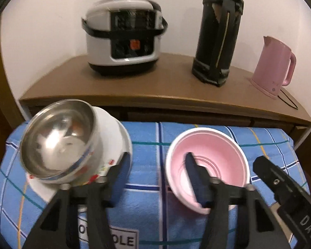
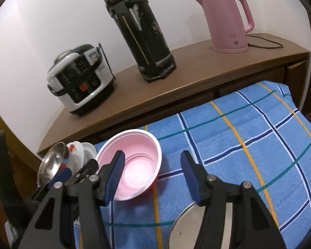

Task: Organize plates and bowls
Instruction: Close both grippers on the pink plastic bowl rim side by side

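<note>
A steel bowl (image 1: 56, 141) sits tilted inside a white flowered bowl (image 1: 107, 128) on a white plate (image 1: 41, 191), at the left of the blue checked cloth (image 1: 151, 207). A pink bowl (image 1: 217, 151) stands to their right. My left gripper (image 1: 157, 157) hangs over the gap between the stack and the pink bowl, its jaws apart with only cloth between the pads. My right gripper (image 2: 152, 155) is open over the right rim of the pink bowl (image 2: 139, 151), without pressing on it. A white dish (image 2: 180, 228) with a dark rim lies under its right finger.
Behind the cloth runs a wooden cabinet top (image 1: 165, 78) against a white wall. A rice cooker (image 1: 122, 35), a tall black flask (image 1: 217, 33) and a pink kettle (image 1: 273, 66) with its cord stand on it. The cloth (image 2: 238, 145) to the right carries nothing.
</note>
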### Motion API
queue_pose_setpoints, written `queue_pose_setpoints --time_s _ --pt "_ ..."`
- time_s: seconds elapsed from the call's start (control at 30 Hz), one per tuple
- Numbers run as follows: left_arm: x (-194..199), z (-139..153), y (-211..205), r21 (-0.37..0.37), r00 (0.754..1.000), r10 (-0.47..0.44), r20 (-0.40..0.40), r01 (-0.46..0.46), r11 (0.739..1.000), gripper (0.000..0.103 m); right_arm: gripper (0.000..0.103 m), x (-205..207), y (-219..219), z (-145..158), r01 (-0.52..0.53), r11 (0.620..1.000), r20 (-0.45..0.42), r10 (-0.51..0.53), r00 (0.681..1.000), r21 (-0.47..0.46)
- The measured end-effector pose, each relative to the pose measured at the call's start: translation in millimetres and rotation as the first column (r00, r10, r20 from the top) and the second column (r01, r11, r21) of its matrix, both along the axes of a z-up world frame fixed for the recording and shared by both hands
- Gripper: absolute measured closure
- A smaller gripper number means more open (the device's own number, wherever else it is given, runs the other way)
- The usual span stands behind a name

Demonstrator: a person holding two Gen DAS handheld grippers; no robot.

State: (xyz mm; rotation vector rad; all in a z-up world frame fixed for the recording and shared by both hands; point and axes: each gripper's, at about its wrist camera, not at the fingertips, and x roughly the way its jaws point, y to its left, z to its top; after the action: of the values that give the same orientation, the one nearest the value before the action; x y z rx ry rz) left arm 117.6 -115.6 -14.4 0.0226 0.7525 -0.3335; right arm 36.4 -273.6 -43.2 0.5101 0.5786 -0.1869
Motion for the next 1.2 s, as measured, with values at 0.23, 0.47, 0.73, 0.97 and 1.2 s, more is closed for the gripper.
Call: queue_pose_setpoints --time_s 0.23,0.47,0.73,0.97,1.2 --pt "15 -8 -6 0.004 0.999 0.001 -0.040 -0.001 1.000 0.057 0.057 20 -2 -12 0.027 0.999 -0.074 -0.026 0.997 0.021" --pt "28 -17 -9 0.007 0.997 -0.004 -0.078 0.004 1.000 0.073 0.058 36 3 -17 0.017 1.000 -0.138 -0.019 0.990 -0.016" --pt "36 -30 -10 -0.008 0.994 -0.012 -0.112 0.011 1.000 0.082 0.062 45 -1 -27 0.012 1.000 -0.177 -0.012 0.984 -0.002" --pt "38 -35 -10 -0.026 0.992 -0.032 -0.122 0.029 0.999 0.089 0.070 50 -2 -29 -0.006 1.000 -0.189 0.009 0.982 0.014" --pt "26 -20 -5 -0.014 0.997 -0.035 -0.065 0.034 0.999 0.092 0.092 42 4 -18 -0.049 0.999 -0.132 0.050 0.990 0.012"
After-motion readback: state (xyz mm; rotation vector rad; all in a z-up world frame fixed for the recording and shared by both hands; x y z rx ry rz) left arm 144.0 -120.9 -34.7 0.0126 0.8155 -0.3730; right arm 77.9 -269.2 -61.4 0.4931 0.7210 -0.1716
